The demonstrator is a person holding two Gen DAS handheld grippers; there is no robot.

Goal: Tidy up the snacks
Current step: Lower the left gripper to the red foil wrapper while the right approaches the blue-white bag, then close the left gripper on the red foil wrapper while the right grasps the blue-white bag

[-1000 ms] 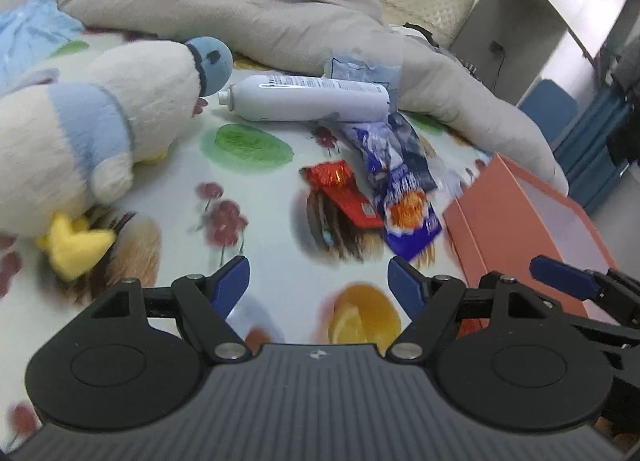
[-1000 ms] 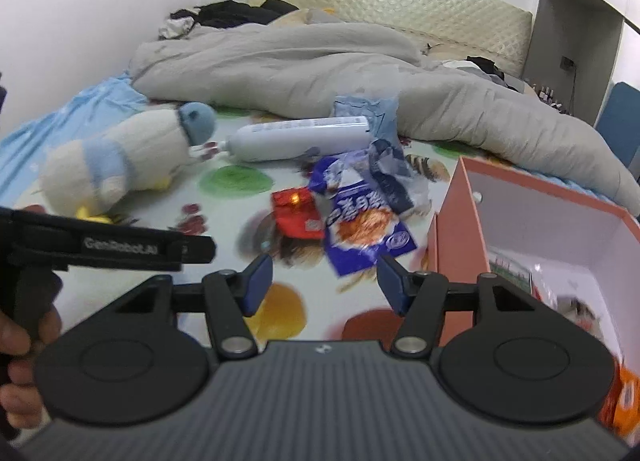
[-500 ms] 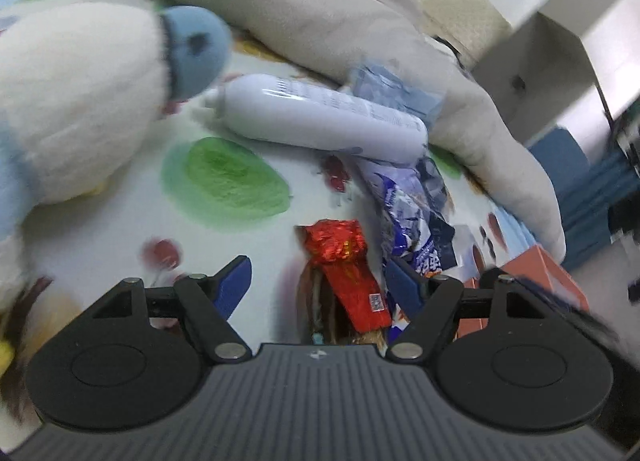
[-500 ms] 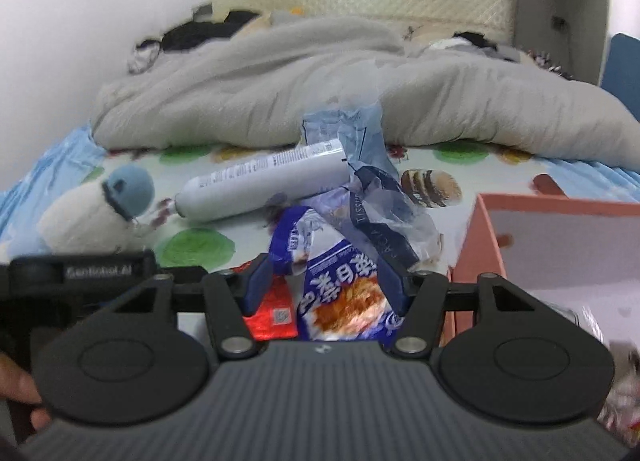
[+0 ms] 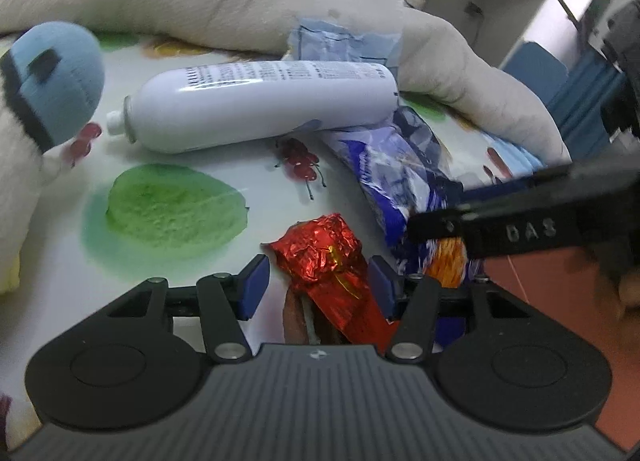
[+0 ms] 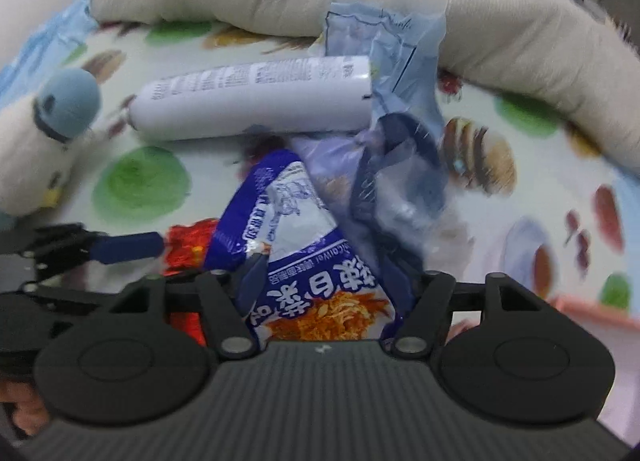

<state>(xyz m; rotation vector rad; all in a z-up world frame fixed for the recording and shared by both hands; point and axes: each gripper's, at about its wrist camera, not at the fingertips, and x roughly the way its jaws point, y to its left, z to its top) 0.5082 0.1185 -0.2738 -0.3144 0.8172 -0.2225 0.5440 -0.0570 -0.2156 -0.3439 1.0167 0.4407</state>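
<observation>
snacks: red pack (image 5: 332, 261) and blue bag (image 6: 316, 261) lie loose, need boxing
left gripper (image 5: 316, 285): closing round red pack, pads not yet touching
right gripper (image 6: 328, 281): widening astride blue bag, no grip
bottle (image 5: 260, 105): 12 o'clock, not a snack

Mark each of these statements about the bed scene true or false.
1. The white bottle lies on its side. True.
2. The red foil snack sits between the left gripper fingers. True.
3. The right gripper reaches over the plush toy. False: it is over the blue snack bag.
4. The bottle stands inside the orange box. False: it lies on the patterned sheet.
5. The plush toy lies near the bottle's cap end. True.
</observation>
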